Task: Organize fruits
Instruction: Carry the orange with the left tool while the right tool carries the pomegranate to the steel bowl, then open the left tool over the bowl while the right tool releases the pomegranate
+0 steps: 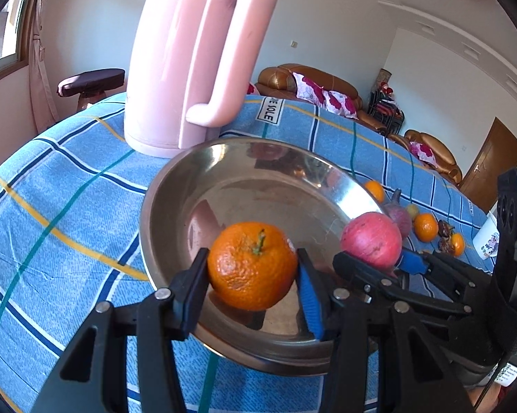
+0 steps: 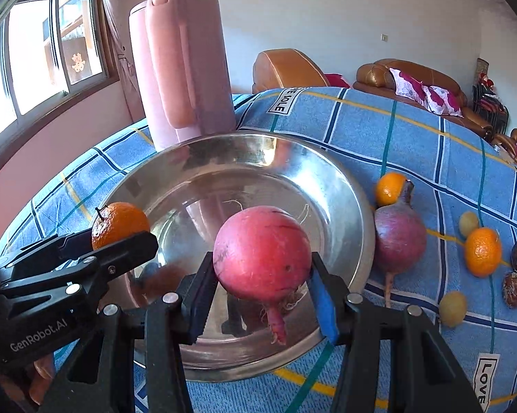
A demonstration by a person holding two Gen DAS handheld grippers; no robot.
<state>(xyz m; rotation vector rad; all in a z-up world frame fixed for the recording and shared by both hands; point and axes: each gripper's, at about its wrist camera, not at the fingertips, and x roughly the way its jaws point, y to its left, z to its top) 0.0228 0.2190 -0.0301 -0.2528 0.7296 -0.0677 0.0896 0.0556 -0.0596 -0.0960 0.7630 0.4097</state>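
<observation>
Fingers first: the left gripper (image 1: 253, 272) is clamped on a tangerine (image 1: 252, 265), stem up, and the right gripper (image 2: 261, 275) is closed on a red radish (image 2: 261, 251) whose root tail hangs straight down. Both loads hang over the near half of the steel bowl (image 2: 341, 186), tangerine toward its 8 o'clock rim, radish near 6 o'clock, so the coming drop looks to be straight down for each, neither arm clearly nearer. Outward on the checked cloth (image 2: 413, 137), at the bowl's 3 o'clock, waits a purple radish (image 2: 401, 237) touching the rim, with more tangerines (image 2: 483, 251) beyond. At 11 o'clock stands a pink kettle (image 2: 179, 69).
</observation>
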